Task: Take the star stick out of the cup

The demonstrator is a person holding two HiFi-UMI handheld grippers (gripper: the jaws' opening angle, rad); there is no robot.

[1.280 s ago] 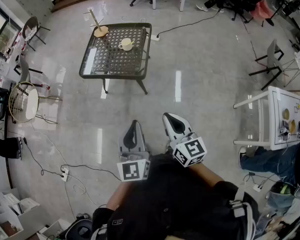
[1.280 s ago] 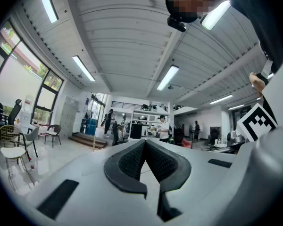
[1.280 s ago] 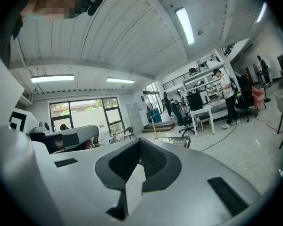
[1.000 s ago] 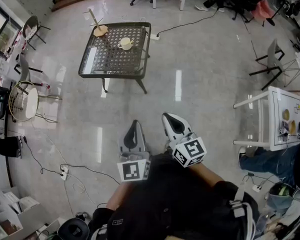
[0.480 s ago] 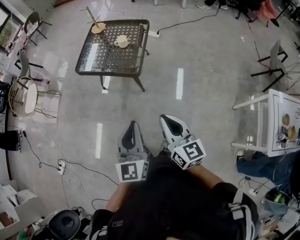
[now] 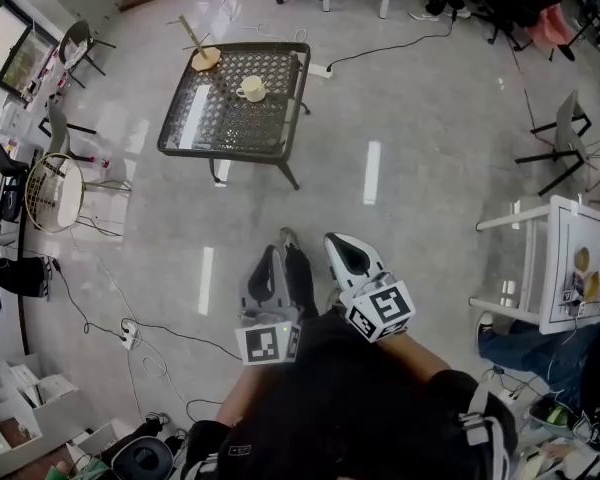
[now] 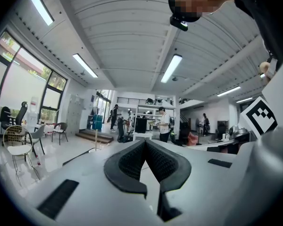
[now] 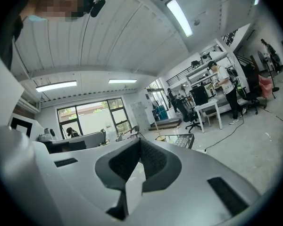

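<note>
The step in hand is the approach — nothing is grasped yet. The left claw (image 6: pixel 271 251) and right claw (image 6: pixel 338 240) are both pinched together and empty, held well short of the tabletop (image 6: pixel 195 118). On it stands a pale cup (image 6: pixel 250 89). At its far-left corner a thin stick (image 6: pixel 191 34) leans up from a tan round base (image 6: pixel 204 60) — likely the star stick, though too small to tell. Next: close in on the tabletop, then spread one claw around the stick.
</note>
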